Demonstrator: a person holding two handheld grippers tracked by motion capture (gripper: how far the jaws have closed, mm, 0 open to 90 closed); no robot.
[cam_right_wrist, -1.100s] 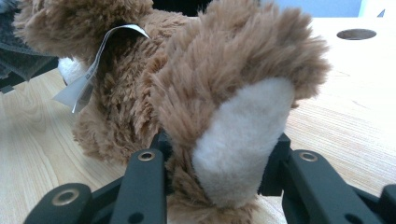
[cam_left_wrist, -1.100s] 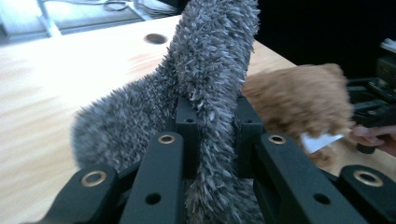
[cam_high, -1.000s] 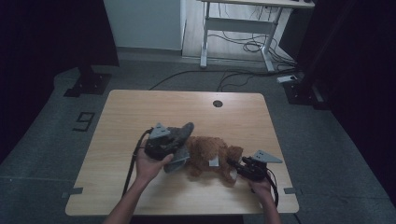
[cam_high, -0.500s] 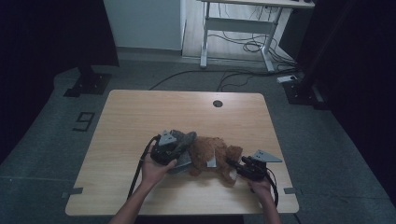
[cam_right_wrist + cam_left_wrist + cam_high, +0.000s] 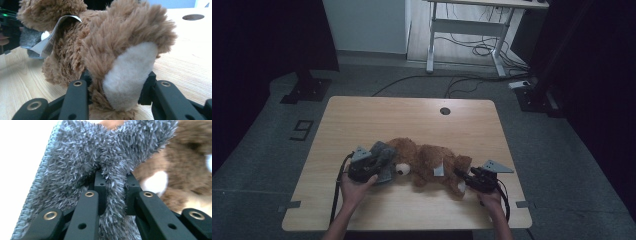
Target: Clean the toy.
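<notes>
A brown teddy bear [image 5: 427, 161] lies on its side on the wooden table [image 5: 412, 120], head to the left. My left gripper [image 5: 374, 167] is shut on a grey fuzzy cloth [image 5: 384, 159], which rests against the bear's face. In the left gripper view the cloth [image 5: 82, 162] is pinched between the jaws of my left gripper [image 5: 115, 182], with the bear [image 5: 185, 162] blurred behind it. My right gripper [image 5: 466, 179] is shut on the bear's foot. In the right gripper view my right gripper [image 5: 117, 80] clamps that foot's cream sole [image 5: 128, 75]. A white tag [image 5: 51, 37] hangs from the bear's body.
A round cable hole [image 5: 445, 111] sits near the table's far edge. Beyond the table stand a white desk frame [image 5: 467, 30] and loose cables [image 5: 482, 50] on the floor. The person's forearms come in over the table's near edge.
My left gripper has sunk and moved right with the grey cloth, bringing it against the bear's face. The right gripper and the foot it holds have stayed put.
</notes>
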